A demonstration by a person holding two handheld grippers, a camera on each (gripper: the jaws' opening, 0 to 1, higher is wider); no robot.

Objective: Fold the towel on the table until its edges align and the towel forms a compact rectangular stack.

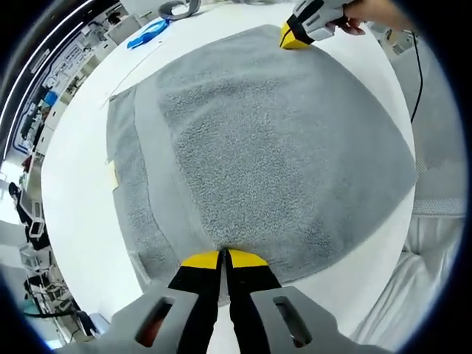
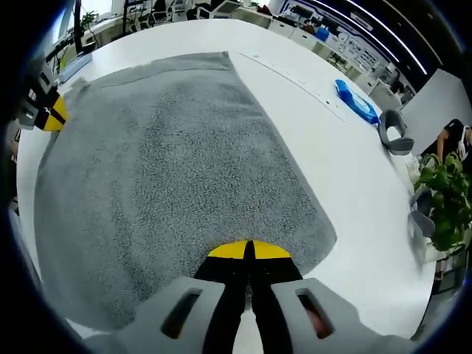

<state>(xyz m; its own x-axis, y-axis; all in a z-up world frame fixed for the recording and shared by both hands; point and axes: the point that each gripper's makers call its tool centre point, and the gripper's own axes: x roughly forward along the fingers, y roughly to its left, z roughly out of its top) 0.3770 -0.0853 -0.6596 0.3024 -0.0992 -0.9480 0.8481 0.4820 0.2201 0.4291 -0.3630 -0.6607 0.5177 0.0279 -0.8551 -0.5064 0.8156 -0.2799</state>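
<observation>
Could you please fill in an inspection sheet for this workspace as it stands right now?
Surface: white table, bare around the towel.
Job's things: grey towel lying flat, still a broad sheet, not a compact stack.
Clutter: blue item and grey headset-like object beyond the towel.
Grippers: left gripper and right gripper both closed at towel edges, at opposite ends; whether they pinch cloth is unclear.
Cables: black cable running from the right gripper.
Surroundings: desks, a plant.
</observation>
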